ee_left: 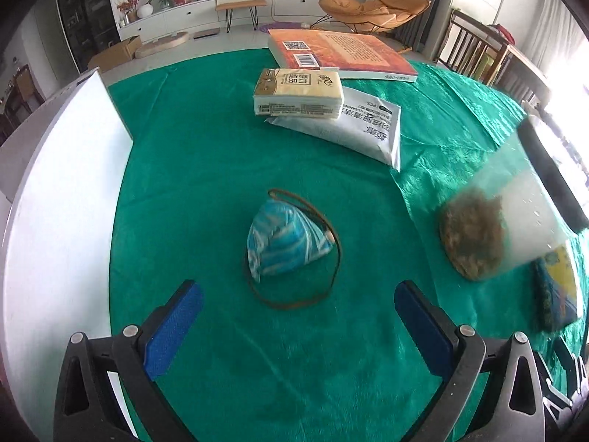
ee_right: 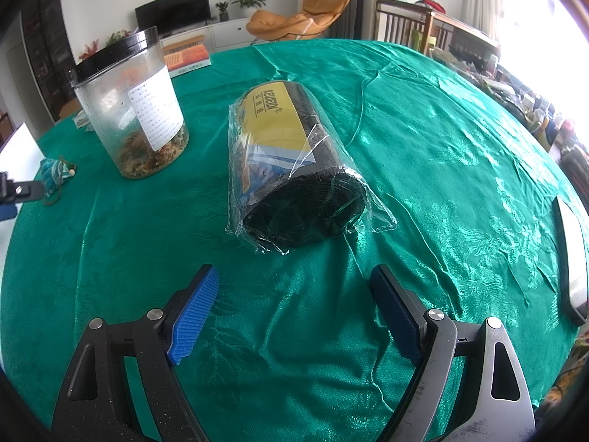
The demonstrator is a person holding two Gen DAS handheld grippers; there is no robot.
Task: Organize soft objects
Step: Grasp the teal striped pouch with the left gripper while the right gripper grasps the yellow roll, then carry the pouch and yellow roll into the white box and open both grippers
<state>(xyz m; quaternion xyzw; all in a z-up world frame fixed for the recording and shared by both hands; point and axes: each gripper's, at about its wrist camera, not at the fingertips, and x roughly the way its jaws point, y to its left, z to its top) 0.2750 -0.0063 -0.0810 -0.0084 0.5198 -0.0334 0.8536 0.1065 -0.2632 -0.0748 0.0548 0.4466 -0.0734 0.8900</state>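
Note:
A small blue-and-white cloth pouch (ee_left: 285, 245) with a brown cord loop lies on the green tablecloth (ee_left: 206, 169), just ahead of my open left gripper (ee_left: 298, 326). Further back a beige tissue pack (ee_left: 298, 92) rests on a white wipes pack (ee_left: 353, 129). In the right wrist view a black roll wrapped in clear plastic with a yellow label (ee_right: 291, 158) lies ahead of my open right gripper (ee_right: 294, 313). The pouch (ee_right: 55, 175) also shows at the far left there, beside the left gripper's finger (ee_right: 22, 191).
A clear plastic jar (ee_right: 134, 110) with a black lid and dried contents stands left of the roll. An orange book (ee_left: 342, 55) lies at the table's far side. A white board (ee_left: 62, 169) sits at the left edge. A dark flat object (ee_right: 572, 258) lies at the right edge.

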